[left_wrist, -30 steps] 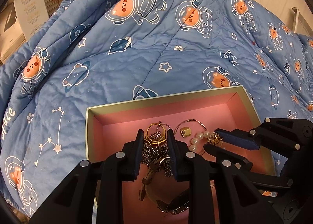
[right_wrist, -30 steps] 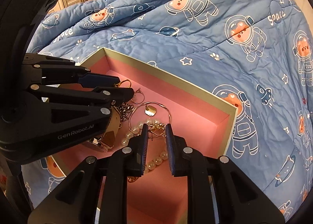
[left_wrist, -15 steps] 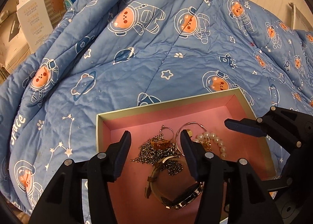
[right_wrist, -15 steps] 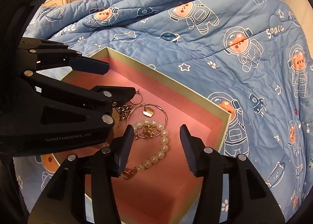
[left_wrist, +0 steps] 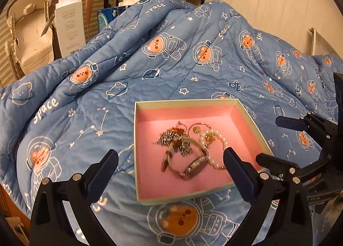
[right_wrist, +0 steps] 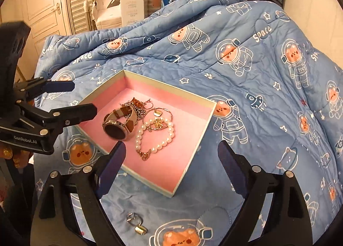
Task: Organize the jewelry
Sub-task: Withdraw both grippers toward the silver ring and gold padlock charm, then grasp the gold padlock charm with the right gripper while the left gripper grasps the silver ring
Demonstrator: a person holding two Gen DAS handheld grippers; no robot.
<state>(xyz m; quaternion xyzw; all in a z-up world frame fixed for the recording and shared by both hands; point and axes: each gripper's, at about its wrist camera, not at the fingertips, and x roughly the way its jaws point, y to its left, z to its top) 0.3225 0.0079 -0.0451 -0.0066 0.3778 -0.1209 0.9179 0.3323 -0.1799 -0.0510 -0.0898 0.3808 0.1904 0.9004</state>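
While the pink box (left_wrist: pixel 141 147) holds the jewelry, both grippers' jaws have just opened wide, empty.

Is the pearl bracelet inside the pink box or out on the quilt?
Inside. The pearl bracelet lies on the pink box's floor beside the watch; a small ring sits outside on the quilt.

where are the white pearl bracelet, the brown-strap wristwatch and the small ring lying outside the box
white pearl bracelet (right_wrist: pixel 171 136), right wrist view, beads on its right side
brown-strap wristwatch (right_wrist: pixel 114 131), right wrist view, dark dial
small ring (right_wrist: pixel 131 222), right wrist view, its loop
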